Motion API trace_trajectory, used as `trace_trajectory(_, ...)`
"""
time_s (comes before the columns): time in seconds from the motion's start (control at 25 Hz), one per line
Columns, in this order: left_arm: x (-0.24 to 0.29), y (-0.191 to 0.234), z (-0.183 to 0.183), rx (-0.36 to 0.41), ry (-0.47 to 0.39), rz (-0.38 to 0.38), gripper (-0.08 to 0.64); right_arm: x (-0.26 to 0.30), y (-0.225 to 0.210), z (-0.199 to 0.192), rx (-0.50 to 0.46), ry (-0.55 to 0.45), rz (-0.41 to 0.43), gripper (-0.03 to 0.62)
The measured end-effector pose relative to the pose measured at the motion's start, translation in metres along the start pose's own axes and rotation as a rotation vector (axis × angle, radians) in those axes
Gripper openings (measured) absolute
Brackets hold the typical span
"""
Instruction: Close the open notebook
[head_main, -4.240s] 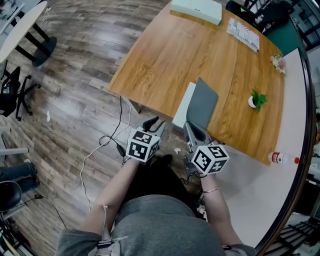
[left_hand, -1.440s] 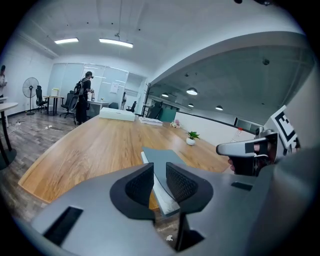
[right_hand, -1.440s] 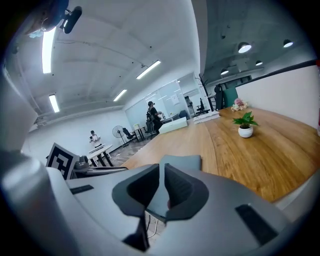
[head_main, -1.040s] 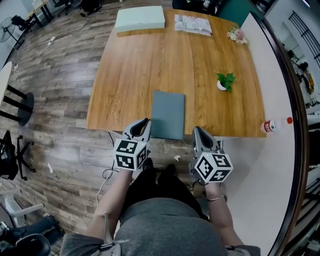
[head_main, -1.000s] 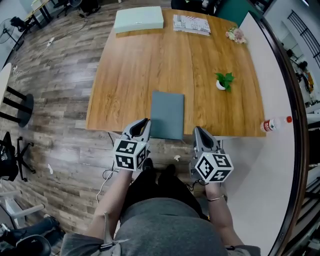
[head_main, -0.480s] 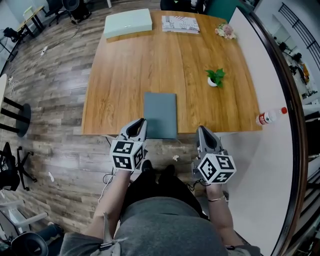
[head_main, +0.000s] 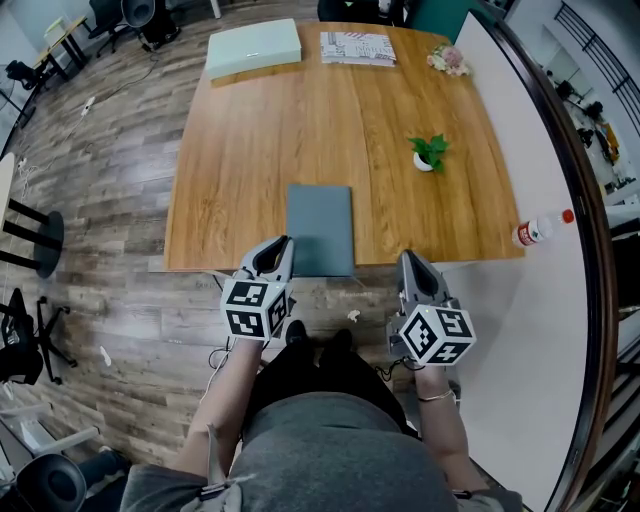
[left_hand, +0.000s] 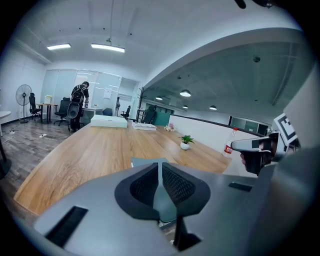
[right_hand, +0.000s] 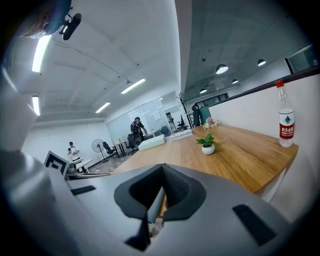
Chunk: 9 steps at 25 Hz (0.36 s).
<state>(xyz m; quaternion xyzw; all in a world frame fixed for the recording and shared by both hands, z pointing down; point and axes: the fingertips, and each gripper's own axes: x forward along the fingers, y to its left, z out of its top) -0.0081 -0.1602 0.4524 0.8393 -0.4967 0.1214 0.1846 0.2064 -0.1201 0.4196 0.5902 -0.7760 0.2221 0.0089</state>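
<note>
Left gripper (head_main: 282, 245) barely parted, right gripper (head_main: 410, 260) shut, both empty, we could bump the closed grey-green notebook (head_main: 320, 228) off the wooden table's (head_main: 240, 150) near edge.

No legible text, label on water bottle (right_hand: 285, 117) too small to read

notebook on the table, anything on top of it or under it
Nothing rests on the notebook; its grey cover is closed and bare. It lies flat on the wooden table at the near edge. Its pages, and anything flat beneath it, are covered.
</note>
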Motion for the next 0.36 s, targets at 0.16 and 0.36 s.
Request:
trace_trajectory(0.16,0.0011,-0.0002,-0.0010,-0.006,0.003,-0.004,0.041,0.0000,0.0010,-0.0006,-0.002,0.005,0.002,0.003)
trace_trajectory(0.36,0.0020,0.0007,0.0004,0.002,0.002,-0.009,0.041,0.0028,0.0032,-0.0003,-0.006,0.001,0.005,0.003)
